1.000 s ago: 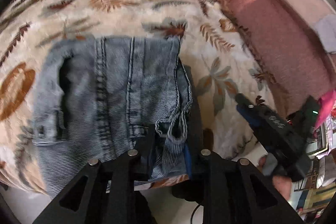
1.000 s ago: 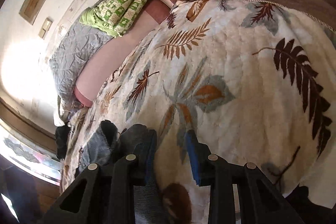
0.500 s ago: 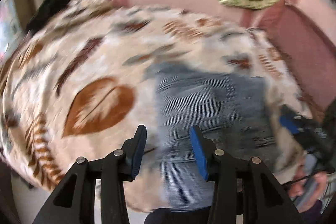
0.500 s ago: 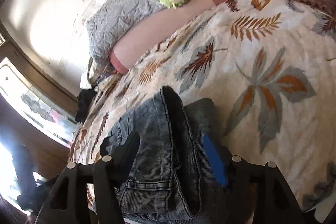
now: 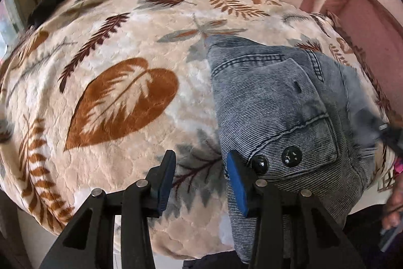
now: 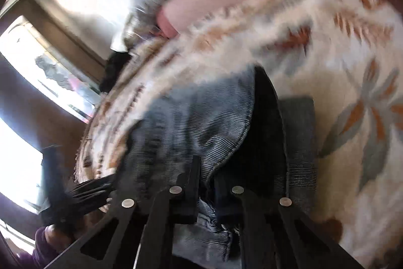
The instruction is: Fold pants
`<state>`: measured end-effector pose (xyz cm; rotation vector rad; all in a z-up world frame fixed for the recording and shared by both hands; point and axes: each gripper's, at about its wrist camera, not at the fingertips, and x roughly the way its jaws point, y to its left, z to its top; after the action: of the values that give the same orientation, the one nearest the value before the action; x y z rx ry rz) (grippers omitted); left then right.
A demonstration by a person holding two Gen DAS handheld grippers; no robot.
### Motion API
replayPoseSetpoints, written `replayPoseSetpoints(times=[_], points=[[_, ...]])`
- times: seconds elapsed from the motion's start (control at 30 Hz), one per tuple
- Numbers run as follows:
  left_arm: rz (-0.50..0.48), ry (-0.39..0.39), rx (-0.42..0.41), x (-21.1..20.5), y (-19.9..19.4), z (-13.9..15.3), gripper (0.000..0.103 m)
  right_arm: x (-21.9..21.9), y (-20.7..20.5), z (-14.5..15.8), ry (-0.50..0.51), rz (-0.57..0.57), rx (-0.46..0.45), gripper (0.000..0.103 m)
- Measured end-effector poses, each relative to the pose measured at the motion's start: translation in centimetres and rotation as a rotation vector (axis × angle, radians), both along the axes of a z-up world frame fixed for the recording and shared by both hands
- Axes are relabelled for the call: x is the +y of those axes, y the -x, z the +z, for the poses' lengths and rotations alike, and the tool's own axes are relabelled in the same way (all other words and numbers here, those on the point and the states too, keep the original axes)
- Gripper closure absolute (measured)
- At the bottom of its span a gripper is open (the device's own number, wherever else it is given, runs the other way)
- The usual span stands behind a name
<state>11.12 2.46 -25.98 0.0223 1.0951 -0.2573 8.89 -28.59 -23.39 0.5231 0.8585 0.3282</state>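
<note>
Pants nearly folded, one gripper letting go

One pair of pants (image 5: 284, 112) lies bundled on the blanket (image 5: 121, 92), toward its near right edge, pocket flap with two buttons (image 5: 292, 156) facing up. The left gripper (image 5: 199, 180) hovers with fingers spread and empty, just left of the denim. The right gripper (image 6: 206, 190) seems clamped on a denim edge, though blur makes that uncertain. I'd judge this a late fold; next comes laying that edge down and smoothing the bundle.
</note>
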Motion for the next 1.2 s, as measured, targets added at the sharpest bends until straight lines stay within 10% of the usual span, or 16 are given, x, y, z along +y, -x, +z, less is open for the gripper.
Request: replayPoseSetpoints(times=[0.2, 0.37, 0.47, 0.63, 0.77, 0.83, 1.0, 1.2], points=[[-0.092, 0.000, -0.065, -2.7, 0.5, 1.5, 0.059, -3.3, 3.8, 3.6, 0.053, -0.174, -0.076, 0.100], [-0.040, -0.050, -0.009, -2.0, -0.2, 1.4, 0.055, -5.3, 2.1, -2.3, 0.036, -0.220, 0.196, 0.091], [0.001, -0.078, -0.066, -0.7, -0.6, 3.7, 0.055, -5.3, 2.1, -1.3, 0.046, -0.224, 0.183, 0.089], [-0.010, -0.092, -0.152, -2.3, -3.0, 6.9, 0.051, -5.2, 0.5, 4.5, 0.064, -0.230, -0.020, 0.049], [-0.038, -0.121, -0.147, -5.9, -5.8, 5.8, 0.051, -3.3, -3.3, 4.3, 0.062, -0.162, -0.046, 0.053], [-0.046, -0.154, -0.114, -7.3, -6.7, 4.1, 0.051, -2.7, -5.2, 2.5, 0.061, -0.133, 0.005, 0.068], [-0.077, -0.288, -0.087, -8.2, -7.1, 0.0, 0.035, -2.3, -7.6, -4.1, 0.141, -0.154, 0.165, 0.066], [-0.059, -0.249, -0.124, -5.5, -3.9, 3.0, 0.035, -2.5, -2.9, 0.0, 0.083, -0.160, 0.071, 0.063]])
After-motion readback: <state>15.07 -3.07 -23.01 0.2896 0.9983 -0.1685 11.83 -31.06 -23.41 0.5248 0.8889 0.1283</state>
